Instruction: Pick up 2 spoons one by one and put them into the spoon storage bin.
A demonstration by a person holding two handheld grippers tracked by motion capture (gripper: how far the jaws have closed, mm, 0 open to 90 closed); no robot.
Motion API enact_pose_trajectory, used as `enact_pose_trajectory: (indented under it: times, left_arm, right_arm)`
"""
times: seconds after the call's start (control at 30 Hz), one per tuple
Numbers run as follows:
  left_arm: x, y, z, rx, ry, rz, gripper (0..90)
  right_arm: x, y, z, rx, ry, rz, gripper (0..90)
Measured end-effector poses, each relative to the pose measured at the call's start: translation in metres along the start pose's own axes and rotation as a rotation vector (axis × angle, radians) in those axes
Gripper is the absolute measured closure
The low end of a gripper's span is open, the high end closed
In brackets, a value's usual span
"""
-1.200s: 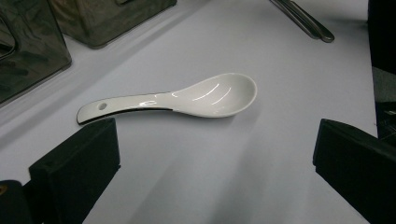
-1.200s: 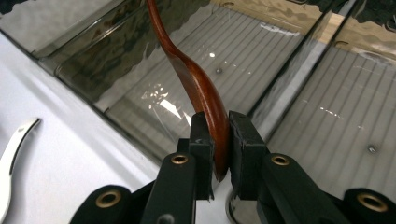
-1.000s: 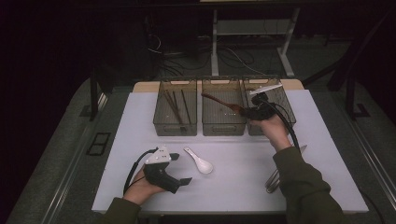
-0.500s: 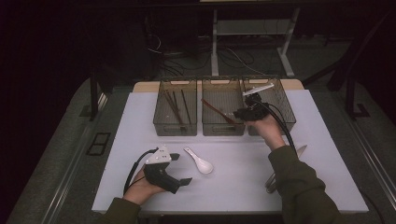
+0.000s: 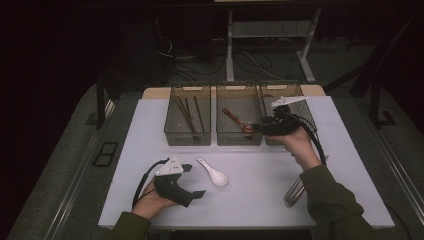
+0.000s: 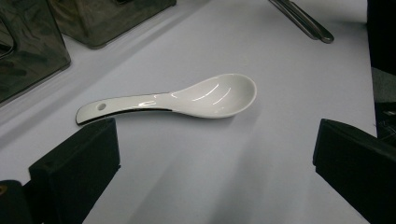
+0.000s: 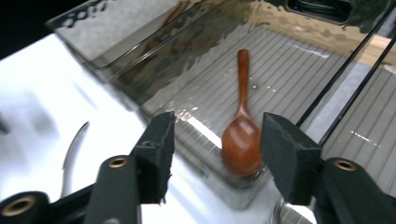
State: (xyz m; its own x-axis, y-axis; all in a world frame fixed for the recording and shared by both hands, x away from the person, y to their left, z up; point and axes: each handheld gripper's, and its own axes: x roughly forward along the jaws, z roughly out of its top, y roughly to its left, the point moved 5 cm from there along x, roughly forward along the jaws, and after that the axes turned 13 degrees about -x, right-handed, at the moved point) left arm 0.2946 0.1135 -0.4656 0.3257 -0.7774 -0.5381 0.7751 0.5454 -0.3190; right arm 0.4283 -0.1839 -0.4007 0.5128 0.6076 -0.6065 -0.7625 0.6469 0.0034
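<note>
High view: right tongs (image 5: 261,127), just opening and empty, reach level over the wooden spoon (image 5: 235,119), seemingly clear of it.

Dark chopsticks (image 5: 189,113) in left bin (image 5: 171,131); metal utensils (image 5: 295,192) near table (image 5: 140,150) edge.

No writing, label, brand or number can be read anywhere in these views. The white spoon (image 6: 187,99), the wooden spoon (image 7: 242,135) and the clear bins (image 5: 239,121) appear to carry no lettering, though the high view is dim and small print might be lost there. The desk (image 5: 250,195) is likewise without any mark or sign.
</note>
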Motion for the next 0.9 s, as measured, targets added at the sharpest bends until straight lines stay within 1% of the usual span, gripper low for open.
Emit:
enact_pose_trajectory:
  times: [0.07, 0.13, 0.2, 0.33, 0.4, 0.47, 0.57, 0.63, 0.67, 0.73, 0.83, 0.9]
  left_arm:
    - [0.0, 0.0, 0.0, -0.001, 0.0, 0.0, 0.0]
    - [0.0, 0.0, 0.0, -0.007, 0.002, 0.001, 0.0]
    - [0.001, 0.001, 0.0, -0.009, 0.004, 0.0, 0.0]
    - [0.001, 0.001, 0.0, -0.01, 0.01, 0.002, 0.0]
    - [0.001, 0.001, 0.0, -0.013, 0.007, 0.002, 1.8]
    - [0.001, 0.001, 0.0, -0.016, 0.004, 0.006, 2.7]
    - [0.0, 0.003, 0.001, -0.023, 0.007, 0.018, 6.0]
    - [0.0, 0.004, 0.001, -0.022, 0.012, 0.028, 10.7]
    - [0.001, 0.005, 0.001, -0.022, 0.013, 0.032, 13.7]
    - [0.001, 0.005, 0.001, -0.017, 0.017, 0.036, 15.6]
    - [0.0, 0.005, 0.003, -0.014, 0.013, 0.046, 20.3]
    - [0.0, 0.005, 0.005, -0.012, 0.006, 0.044, 25.1]
  right_arm:
    - [-0.006, 0.003, -0.007, -0.003, -0.004, 0.016, 39.5]
    - [-0.013, 0.006, -0.015, 0.005, -0.011, 0.028, 37.5]
    - [-0.018, 0.009, -0.025, 0.014, -0.018, 0.053, 35.7]
    - [-0.029, 0.008, -0.044, 0.025, -0.001, 0.026, 32.3]
    - [-0.034, 0.009, -0.051, 0.029, -0.017, 0.044, 31.2]
    - [-0.039, 0.012, -0.06, 0.044, -0.032, 0.059, 29.4]
    - [-0.048, 0.016, -0.073, 0.037, -0.049, 0.051, 26.8]
    - [-0.052, 0.02, -0.081, 0.032, -0.054, 0.049, 26.0]
    - [-0.054, 0.021, -0.085, 0.024, -0.056, 0.047, 25.4]
    - [-0.057, 0.025, -0.093, 0.01, -0.056, 0.043, 25.1]
    - [-0.062, 0.029, -0.103, -0.009, -0.062, 0.034, 24.2]
    - [-0.065, 0.032, -0.108, -0.015, -0.069, 0.029, 23.5]
